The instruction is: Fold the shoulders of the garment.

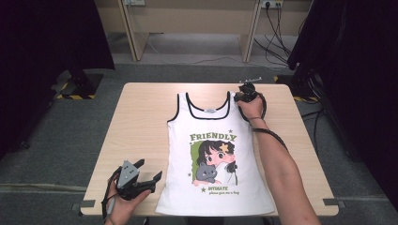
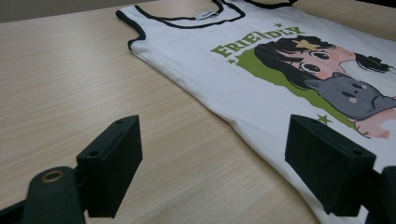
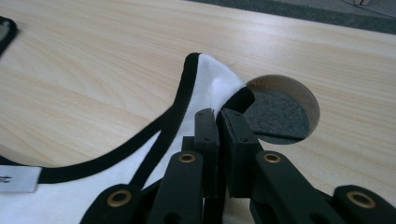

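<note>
1. At the far right of the table (image 1: 141, 117), the right tool (image 3: 217, 122) is clenched on the strap (image 3: 219, 88) of the white tank top (image 1: 213, 154); jaws pinch the black-trimmed fabric right by a round cable hole (image 3: 285, 112).
2. Near the front left edge, the left tool (image 2: 212, 163) hangs w/ jaws wide apart, nothing btwn them, just beside the top's hem.
3. Tank top lies flat mid-table, print up, neckline toward the far side, hem at the near edge.
</note>
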`<move>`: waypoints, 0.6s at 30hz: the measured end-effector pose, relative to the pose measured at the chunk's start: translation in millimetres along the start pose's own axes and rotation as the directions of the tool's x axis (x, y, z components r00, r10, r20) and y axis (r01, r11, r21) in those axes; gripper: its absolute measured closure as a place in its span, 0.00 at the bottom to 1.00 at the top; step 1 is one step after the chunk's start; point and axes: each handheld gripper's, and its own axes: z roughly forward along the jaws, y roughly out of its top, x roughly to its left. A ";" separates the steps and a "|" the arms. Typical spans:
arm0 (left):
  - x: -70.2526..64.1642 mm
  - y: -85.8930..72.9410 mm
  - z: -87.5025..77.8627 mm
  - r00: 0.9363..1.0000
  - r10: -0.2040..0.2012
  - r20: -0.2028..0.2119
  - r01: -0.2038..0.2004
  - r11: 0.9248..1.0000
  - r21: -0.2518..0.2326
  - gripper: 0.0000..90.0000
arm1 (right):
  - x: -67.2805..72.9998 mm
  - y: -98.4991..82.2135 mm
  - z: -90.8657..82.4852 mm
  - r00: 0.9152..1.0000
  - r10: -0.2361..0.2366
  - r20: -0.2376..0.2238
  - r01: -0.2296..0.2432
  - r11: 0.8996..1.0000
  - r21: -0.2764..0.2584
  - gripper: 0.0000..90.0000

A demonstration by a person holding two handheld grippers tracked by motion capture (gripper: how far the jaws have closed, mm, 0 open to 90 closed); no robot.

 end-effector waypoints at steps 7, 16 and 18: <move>0.2 0.0 0.0 1.000 -0.001 0.000 0.001 1.000 0.002 0.20 | 15.2 3.9 -22.0 0.998 -0.054 -0.046 0.051 0.997 -0.062 0.95; 0.2 -0.1 0.0 1.000 -0.003 0.000 0.003 1.000 -0.001 0.21 | 38.2 -6.6 -51.0 0.988 -0.140 -0.067 0.131 0.983 -0.129 0.95; -0.1 0.0 -0.1 1.000 0.002 0.001 -0.002 1.000 -0.001 0.21 | 43.4 -10.7 -54.8 0.986 -0.155 -0.066 0.144 0.980 -0.137 0.95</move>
